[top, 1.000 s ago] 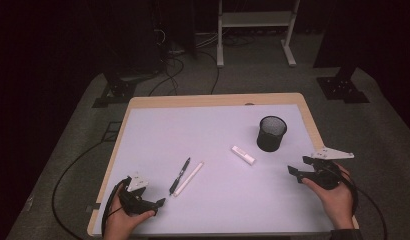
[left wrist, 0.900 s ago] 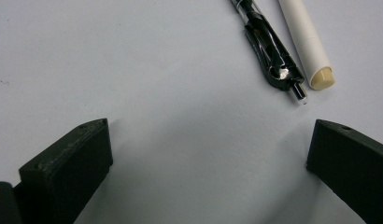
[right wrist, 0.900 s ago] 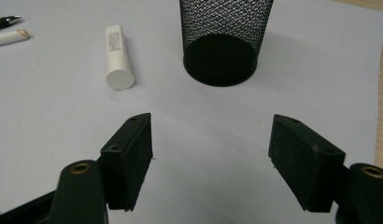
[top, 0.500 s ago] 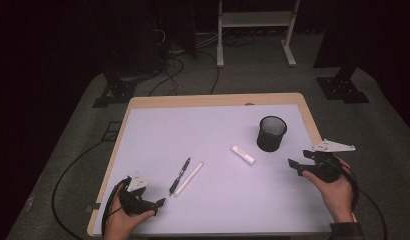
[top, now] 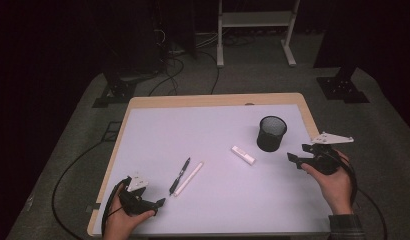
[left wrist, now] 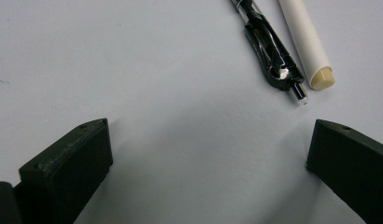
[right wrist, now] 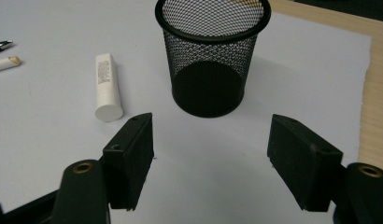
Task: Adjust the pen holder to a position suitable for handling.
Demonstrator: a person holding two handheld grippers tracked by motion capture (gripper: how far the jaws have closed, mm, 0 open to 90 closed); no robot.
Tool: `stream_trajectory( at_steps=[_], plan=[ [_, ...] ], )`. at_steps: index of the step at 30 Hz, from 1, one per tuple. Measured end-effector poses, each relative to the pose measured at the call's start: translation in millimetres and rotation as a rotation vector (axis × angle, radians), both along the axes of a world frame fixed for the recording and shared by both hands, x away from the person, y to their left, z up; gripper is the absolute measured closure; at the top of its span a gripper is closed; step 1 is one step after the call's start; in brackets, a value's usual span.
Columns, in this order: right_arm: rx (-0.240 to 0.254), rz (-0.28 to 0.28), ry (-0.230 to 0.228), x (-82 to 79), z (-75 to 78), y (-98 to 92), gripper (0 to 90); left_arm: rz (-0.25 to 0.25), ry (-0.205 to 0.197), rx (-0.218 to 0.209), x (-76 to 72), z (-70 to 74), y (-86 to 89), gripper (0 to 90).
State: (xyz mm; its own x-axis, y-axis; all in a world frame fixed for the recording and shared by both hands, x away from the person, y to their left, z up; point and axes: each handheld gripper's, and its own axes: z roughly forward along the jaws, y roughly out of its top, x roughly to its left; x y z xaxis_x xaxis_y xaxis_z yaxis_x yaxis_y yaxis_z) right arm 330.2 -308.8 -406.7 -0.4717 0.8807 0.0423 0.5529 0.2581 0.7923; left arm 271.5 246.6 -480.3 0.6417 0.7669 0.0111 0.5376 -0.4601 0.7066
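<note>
A black mesh cup stands upright and empty at the right of the white sheet. A small white tube lies just left of it. Further left, a black pen and a white stick lie side by side. My right gripper hovers open near the cup, a little to its right and nearer to me, with nothing between its jaws. My left gripper rests open at the front left, short of the pen's tip.
The white sheet covers a wooden table whose bare edge shows at the back and right. Cables trail on the grey floor at the left. A white stand is beyond the table.
My right gripper has risen a little and drifted towards the cup. The left gripper and all the objects have stayed put.
</note>
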Motion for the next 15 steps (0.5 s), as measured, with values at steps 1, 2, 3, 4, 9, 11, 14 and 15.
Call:
stream_trajectory(
  at_steps=[1, 2, 3, 4, 9, 11, 14, 15],
  plan=[
    [0.003, 0.0, -0.001, 1.1, 1.2, 0.2, 31.0, 0.0, 0.0, 0.0, 0.0, 0.0, 0.0, 0.0],
    [0.006, 0.001, -0.003, 2.4, 2.1, 0.5, 31.1, 0.0, 0.0, 0.0, 0.0, 0.0, 0.0, 0.0],
    [0.004, 0.001, -0.005, 3.6, 2.8, 0.9, 31.1, 0.0, 0.0, 0.0, 0.0, 0.0, 0.0, 0.0],
    [0.001, 0.003, -0.006, 4.9, 3.5, 1.2, 31.1, 0.0, 0.0, 0.0, 0.0, 0.0, 0.0, 0.0],
    [0.002, 0.006, -0.007, 9.8, 6.6, 3.1, 31.2, 0.0, 0.0, 0.0, 0.0, 0.0, 0.0, 0.0],
    [0.001, 0.007, -0.01, 11.5, 7.7, 3.1, 31.5, 0.0, 0.0, 0.0, 0.0, 0.0, 0.0, 0.0],
    [0.005, 0.008, -0.013, 14.0, 9.5, 3.1, 31.7, 0.0, -0.001, 0.0, 0.0, 0.0, 0.0, 0.0],
    [0.007, 0.008, -0.012, 14.9, 9.9, 3.2, 31.8, 0.0, 0.0, 0.0, 0.0, 0.0, 0.0, 0.0]
  ],
)
